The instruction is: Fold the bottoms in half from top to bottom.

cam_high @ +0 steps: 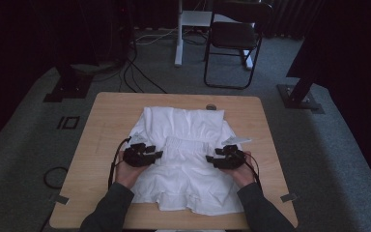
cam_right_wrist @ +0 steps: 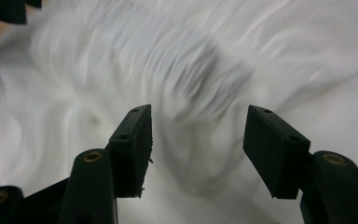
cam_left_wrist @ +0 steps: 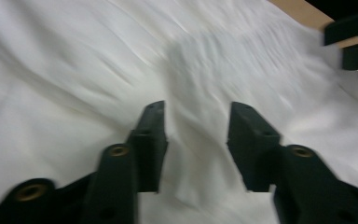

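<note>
While both pairs of black jaws stand apart with nothing pinched between them, the white garment lies spread under them. In the left gripper view the left gripper shows two blocky, matte black fingers with flat inner faces and brass-coloured screw heads farther back; white cloth shows in the gap between them, and I cannot tell whether the tips touch the fabric. In the right gripper view the right gripper has its fingers set wider, square-edged pads with small holes in their sides, over a blurred, rumpled rise of the same cloth.

That fabric is soft and thin-looking, creased in long shallow folds, with a finely gathered, ribbed band across its middle. From the high view the garment lies flat on the wooden table, roughly centred, with a ruffled hem near the person's edge and the wider part toward the far edge. Each gripper rests at one side of the gathered band, the left one and the right one well apart, held by hands in dark grey sleeves.

Light brown and smooth, the tabletop has rounded corners, and a small round dark object sits at its far edge just beyond the cloth. Grey carpet surrounds the table, and a black folding chair stands behind.
</note>
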`<state>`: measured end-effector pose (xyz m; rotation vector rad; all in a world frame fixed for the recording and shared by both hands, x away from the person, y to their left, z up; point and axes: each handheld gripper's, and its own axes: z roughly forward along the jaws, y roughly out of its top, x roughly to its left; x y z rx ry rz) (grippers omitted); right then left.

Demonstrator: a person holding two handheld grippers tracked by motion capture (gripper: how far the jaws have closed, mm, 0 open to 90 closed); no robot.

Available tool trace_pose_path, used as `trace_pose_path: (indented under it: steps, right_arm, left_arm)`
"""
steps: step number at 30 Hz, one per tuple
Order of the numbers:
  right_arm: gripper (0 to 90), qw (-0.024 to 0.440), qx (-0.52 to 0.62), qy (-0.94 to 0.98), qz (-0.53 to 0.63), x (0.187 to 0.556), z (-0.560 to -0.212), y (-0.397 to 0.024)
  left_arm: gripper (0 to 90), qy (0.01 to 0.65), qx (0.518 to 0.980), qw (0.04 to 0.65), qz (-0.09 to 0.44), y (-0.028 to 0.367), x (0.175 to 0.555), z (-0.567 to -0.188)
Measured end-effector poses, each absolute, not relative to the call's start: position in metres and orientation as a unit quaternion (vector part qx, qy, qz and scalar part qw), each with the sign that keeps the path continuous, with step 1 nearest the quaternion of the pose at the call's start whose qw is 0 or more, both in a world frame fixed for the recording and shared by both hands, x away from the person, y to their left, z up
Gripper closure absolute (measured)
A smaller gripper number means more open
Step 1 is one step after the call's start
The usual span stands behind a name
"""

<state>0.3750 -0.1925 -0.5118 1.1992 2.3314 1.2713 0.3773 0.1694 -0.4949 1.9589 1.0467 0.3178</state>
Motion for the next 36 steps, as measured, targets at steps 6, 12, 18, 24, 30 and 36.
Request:
trace_pose_path:
  steps: [6, 12, 18, 24, 30, 36]
  right_arm:
    - [80.6, 0.117, 0.441, 0.787, 0.415, 0.403, -0.51, -0.189]
    - [81.4, 0.121, 0.474, 0.789, 0.371, 0.432, -0.531, -0.176]
    - [77.9, 0.095, 0.464, 0.792, 0.385, 0.433, -0.536, -0.177]
    - [74.6, 0.08, 0.429, 0.797, 0.417, 0.413, -0.53, -0.183]
    - [70.2, 0.084, 0.385, 0.816, 0.422, 0.388, -0.527, -0.185]
    - [69.8, 0.131, 0.435, 0.784, 0.423, 0.397, -0.515, -0.197]
  left_arm:
    - [89.9, 0.42, 0.796, 0.416, 0.13, 0.158, 0.405, -0.494]
    - [89.7, 0.425, 0.821, 0.359, 0.126, 0.138, 0.427, -0.517]
    - [83.9, 0.413, 0.827, 0.361, 0.122, 0.13, 0.42, -0.526]
    - [81.4, 0.385, 0.826, 0.394, 0.12, 0.131, 0.39, -0.523]
    - [79.4, 0.358, 0.834, 0.407, 0.105, 0.131, 0.364, -0.53]
    - [79.4, 0.332, 0.848, 0.401, 0.101, 0.13, 0.351, -0.534]
